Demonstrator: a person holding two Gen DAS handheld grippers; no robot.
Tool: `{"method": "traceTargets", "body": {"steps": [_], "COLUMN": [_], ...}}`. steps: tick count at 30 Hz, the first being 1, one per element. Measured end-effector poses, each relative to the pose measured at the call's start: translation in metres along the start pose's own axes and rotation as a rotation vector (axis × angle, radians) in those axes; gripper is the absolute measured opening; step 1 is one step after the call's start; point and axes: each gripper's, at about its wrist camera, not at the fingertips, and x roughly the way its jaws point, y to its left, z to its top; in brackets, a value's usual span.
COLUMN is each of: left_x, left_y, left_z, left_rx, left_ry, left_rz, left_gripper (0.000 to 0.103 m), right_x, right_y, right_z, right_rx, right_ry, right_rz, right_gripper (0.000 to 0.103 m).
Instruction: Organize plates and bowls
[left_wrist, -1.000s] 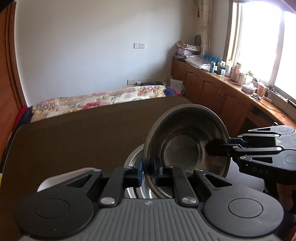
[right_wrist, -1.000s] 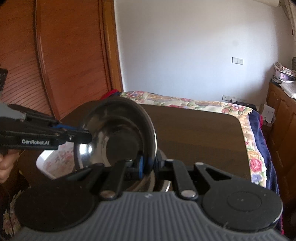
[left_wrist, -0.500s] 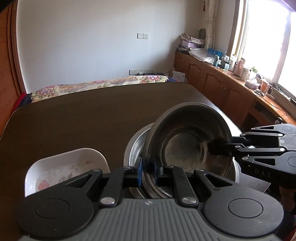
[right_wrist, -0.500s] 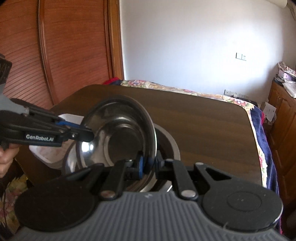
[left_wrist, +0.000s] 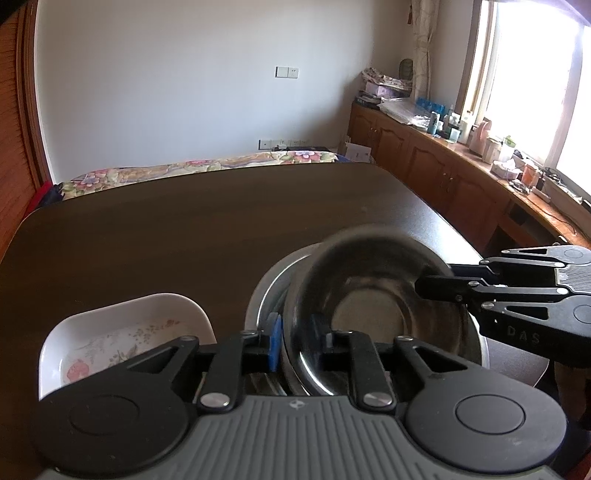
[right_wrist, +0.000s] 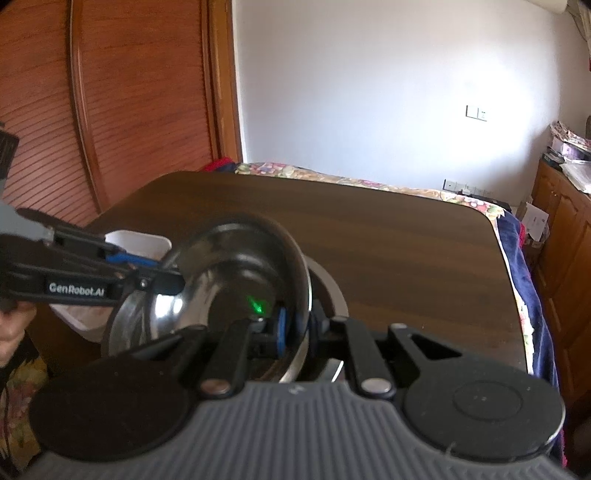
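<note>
On the dark wooden table (left_wrist: 221, 229), left of the round steel bowl (left_wrist: 380, 306), the left view shows a white rectangular floral dish (left_wrist: 122, 332); the right view shows only its corner. The left gripper (left_wrist: 297, 341) straddles the bowl's near rim, its jaws opening and the blue pad clear of the metal. The right gripper (right_wrist: 295, 325) pinches the opposite rim. The bowl tilts over a wider shiny steel basin (left_wrist: 275, 284), mostly hidden and blurred.
</note>
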Motion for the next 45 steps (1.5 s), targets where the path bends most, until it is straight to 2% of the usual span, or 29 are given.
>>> {"method": "traceTargets", "body": {"steps": [1, 3, 5, 6, 8, 13, 15, 21, 26, 28, 33, 37, 41, 43, 45], "left_x": [-0.001, -0.005, -0.009, -0.011, -0.016, -0.031, -0.037, -0.054, -0.061, -0.061, -0.058, -0.049, -0.04, -0.036, -0.033], "left_y": [0.0, 0.0, -0.001, -0.002, -0.006, -0.012, -0.015, -0.019, -0.021, -0.019, -0.012, 0.0, 0.015, 0.022, 0.027], "left_z": [-0.001, -0.002, -0.003, -0.003, -0.004, -0.009, -0.011, -0.019, -0.024, -0.027, -0.032, -0.033, -0.031, -0.03, -0.029], "left_rx": [-0.002, 0.001, -0.004, 0.001, 0.014, 0.004, 0.013, 0.016, 0.043, 0.046, 0.036, 0.01, -0.03, -0.045, -0.058], "left_ry": [-0.004, -0.025, -0.044, -0.058, -0.092, -0.143, -0.18, -0.254, -0.29, -0.3, -0.299, -0.272, -0.236, -0.222, -0.209], "left_rz": [-0.001, -0.003, -0.011, -0.001, 0.014, -0.013, 0.0, 0.014, 0.036, 0.038, 0.047, 0.051, 0.02, 0.021, 0.018], "left_gripper": [0.033, 0.045, 0.051, 0.057, 0.067, 0.073, 0.084, 0.098, 0.103, 0.103, 0.103, 0.103, 0.103, 0.098, 0.086], "right_x": [0.0, -0.001, -0.004, -0.006, -0.01, -0.023, -0.028, -0.042, -0.052, -0.055, -0.054, -0.049, -0.039, -0.035, -0.031], "right_y": [-0.001, -0.002, -0.003, -0.002, -0.001, 0.0, 0.002, 0.001, -0.003, -0.004, -0.006, -0.01, -0.016, -0.018, -0.022], "right_z": [0.0, -0.001, -0.001, -0.001, -0.002, -0.004, -0.007, -0.019, -0.025, -0.027, -0.029, -0.031, -0.028, -0.028, -0.027], "right_rx": [0.003, 0.004, 0.007, 0.008, 0.005, 0.01, 0.014, 0.035, 0.045, 0.047, 0.041, 0.041, 0.045, 0.046, 0.057], "right_ry": [-0.002, -0.007, -0.024, -0.034, -0.054, -0.129, -0.151, -0.21, -0.252, -0.264, -0.275, -0.266, -0.23, -0.217, -0.208], "right_rz": [-0.003, -0.008, -0.004, -0.006, -0.01, -0.011, -0.019, -0.036, -0.051, -0.051, -0.059, -0.081, -0.039, -0.031, -0.017], "right_gripper": [0.016, 0.018, 0.028, 0.032, 0.033, 0.053, 0.053, 0.057, 0.074, 0.084, 0.101, 0.102, 0.101, 0.101, 0.101]}}
